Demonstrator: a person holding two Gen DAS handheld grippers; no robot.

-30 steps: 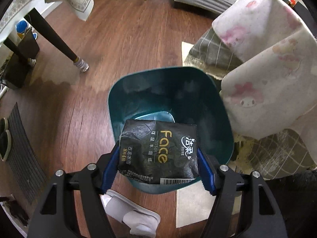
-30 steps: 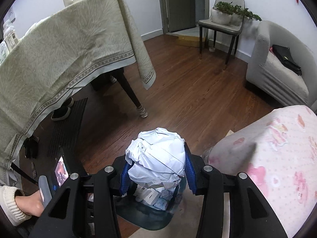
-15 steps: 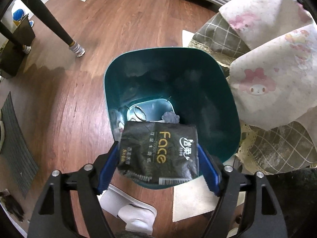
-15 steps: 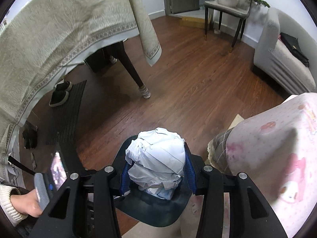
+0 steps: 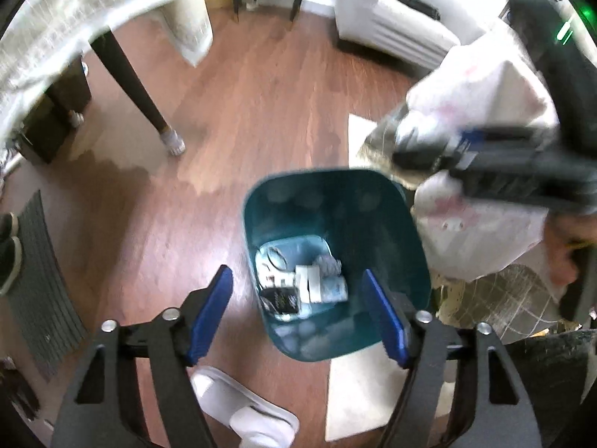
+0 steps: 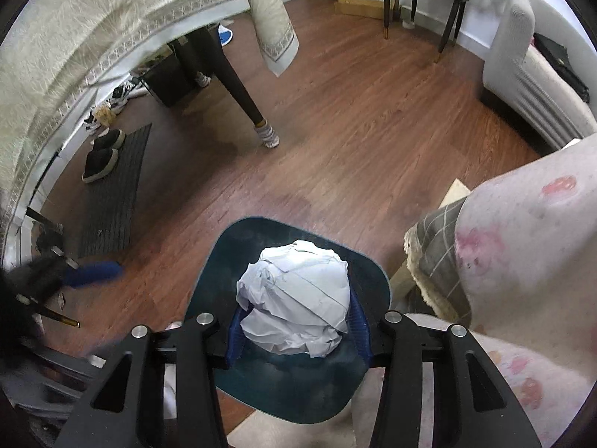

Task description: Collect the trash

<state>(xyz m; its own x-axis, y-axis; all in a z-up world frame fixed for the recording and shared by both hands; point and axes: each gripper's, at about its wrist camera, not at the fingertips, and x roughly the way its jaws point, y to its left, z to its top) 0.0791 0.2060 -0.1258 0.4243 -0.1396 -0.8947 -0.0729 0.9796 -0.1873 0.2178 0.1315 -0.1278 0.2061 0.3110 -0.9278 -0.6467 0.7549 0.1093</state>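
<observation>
Crumpled white paper (image 6: pixel 294 300) pinched in the right claw (image 6: pixel 296 330) hides the bin's (image 6: pixel 212 261) contents — left claw (image 5: pixel 298 321) spread, empty.

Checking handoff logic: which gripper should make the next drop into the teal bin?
Right. The right gripper is clamped on the crumpled white paper ball directly above the teal plastic bin. The left gripper is open and empty; its black tissue packet already lies in the bin.

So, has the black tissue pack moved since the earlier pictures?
Yes. The black tissue pack has left the left hand-held gripper, whose jaws have just been closing with nothing between them, and now lies at the bottom of the teal bin.
</observation>
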